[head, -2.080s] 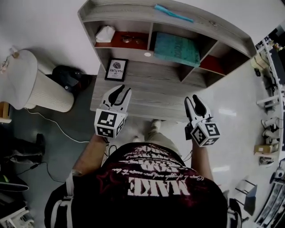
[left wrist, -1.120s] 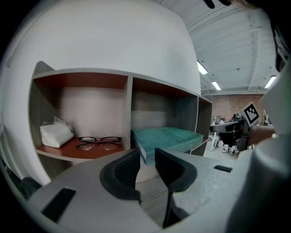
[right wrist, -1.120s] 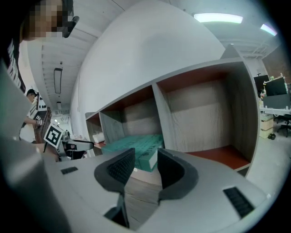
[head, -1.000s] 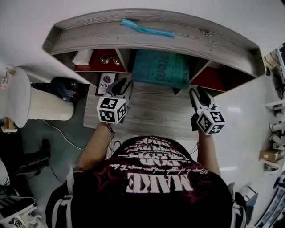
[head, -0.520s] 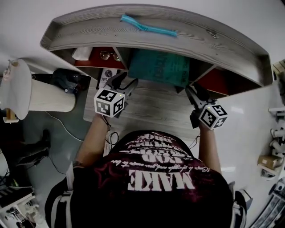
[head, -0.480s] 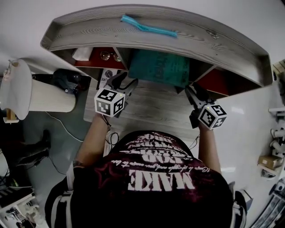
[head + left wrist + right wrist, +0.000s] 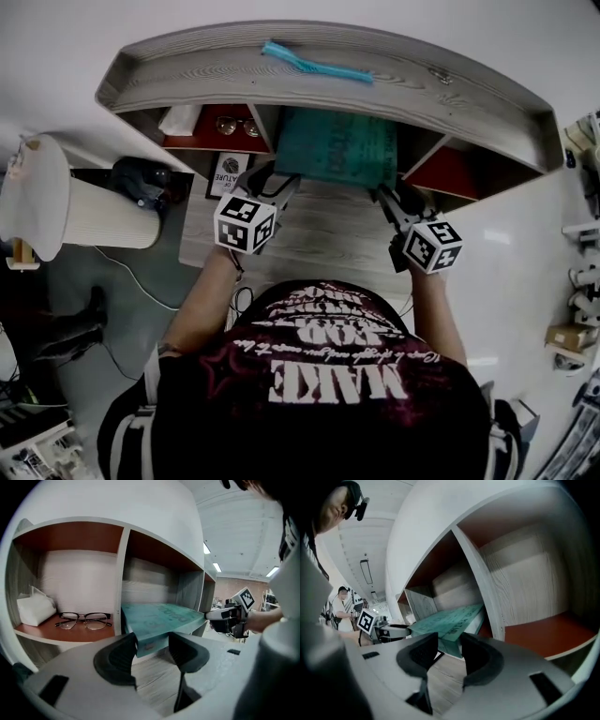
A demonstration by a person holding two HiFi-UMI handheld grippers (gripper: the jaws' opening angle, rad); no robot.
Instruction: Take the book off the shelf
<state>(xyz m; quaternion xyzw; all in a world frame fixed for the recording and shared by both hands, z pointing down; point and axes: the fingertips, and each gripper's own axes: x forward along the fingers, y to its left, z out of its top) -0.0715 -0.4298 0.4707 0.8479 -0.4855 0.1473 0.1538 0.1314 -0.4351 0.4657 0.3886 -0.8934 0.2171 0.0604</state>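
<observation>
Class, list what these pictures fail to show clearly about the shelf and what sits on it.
1. Teal book title: print too small in head view, smeared in both gripper views.
2. Framed picture: head view, partly hidden under the shelf.
3. White bundle beside the glasses: left gripper view, too blurred to identify.

The book (image 7: pixel 339 150) is lying in the shelf's (image 7: pixel 187 80) middle box. Glasses (image 7: pixel 236 125) and a tissue (image 7: pixel 181 119) are sitting in the left box, a brush (image 7: pixel 317 64) on top.
</observation>
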